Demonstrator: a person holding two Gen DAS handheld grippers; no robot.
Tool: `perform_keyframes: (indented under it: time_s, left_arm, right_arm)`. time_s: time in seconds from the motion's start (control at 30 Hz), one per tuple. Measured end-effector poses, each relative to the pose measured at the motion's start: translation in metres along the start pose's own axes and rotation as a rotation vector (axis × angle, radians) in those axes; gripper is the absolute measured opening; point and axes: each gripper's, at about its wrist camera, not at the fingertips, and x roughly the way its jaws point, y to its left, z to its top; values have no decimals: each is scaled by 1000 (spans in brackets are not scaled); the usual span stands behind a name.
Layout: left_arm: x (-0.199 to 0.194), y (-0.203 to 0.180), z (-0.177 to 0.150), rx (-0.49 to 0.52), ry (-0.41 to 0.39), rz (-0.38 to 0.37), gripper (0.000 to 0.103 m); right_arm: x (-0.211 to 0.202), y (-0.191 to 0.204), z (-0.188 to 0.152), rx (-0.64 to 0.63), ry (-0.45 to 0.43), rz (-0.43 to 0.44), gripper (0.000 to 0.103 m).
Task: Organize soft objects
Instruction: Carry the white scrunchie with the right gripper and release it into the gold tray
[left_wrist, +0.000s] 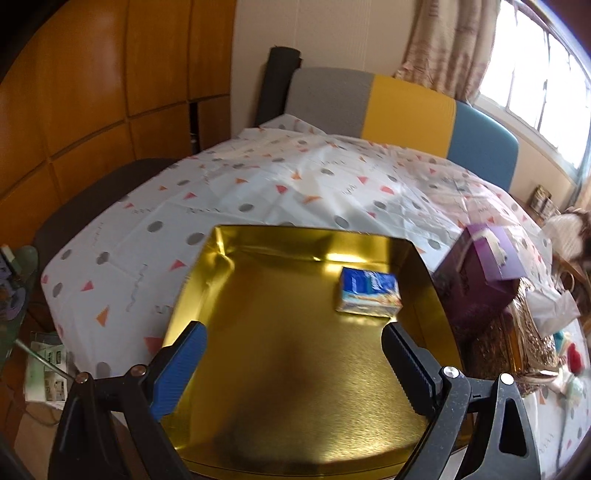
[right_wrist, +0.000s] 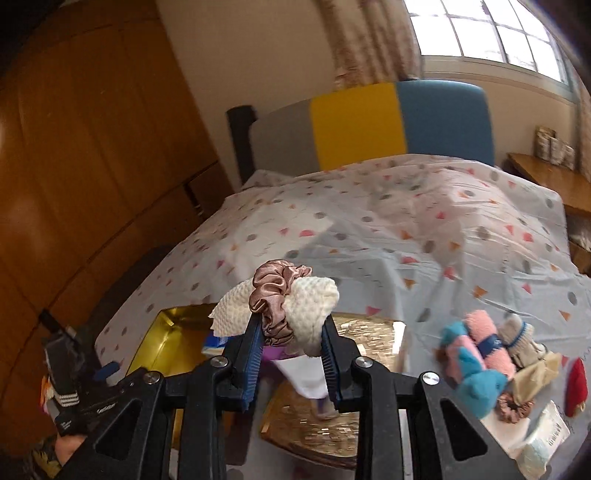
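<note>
Clamping one pink scrunchie and one cream cloth, right gripper; left gripper (released) above one gold tin.

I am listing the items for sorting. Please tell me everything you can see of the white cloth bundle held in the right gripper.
The white cloth is a soft, waffle-textured fabric, cream-white, bunched up. A shiny pink satin scrunchie is wrapped around its middle. The right gripper is shut on it, holding it in the air above the gold tin and the patterned tablecloth. Only the scrunchie and the gripper's pads touch it.
</note>
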Motion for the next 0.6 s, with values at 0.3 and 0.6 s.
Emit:
perform_keyframes:
  time_s: [0.3, 0.6]
  left_arm:
    - [-12, 22, 0, -44, -19, 31, 96]
    - [-18, 26, -4, -45, -24, 33, 96]
  right_arm:
    - [107, 105, -55, -262, 284, 22, 32]
    - [153, 103, -76, -250, 346, -29, 57]
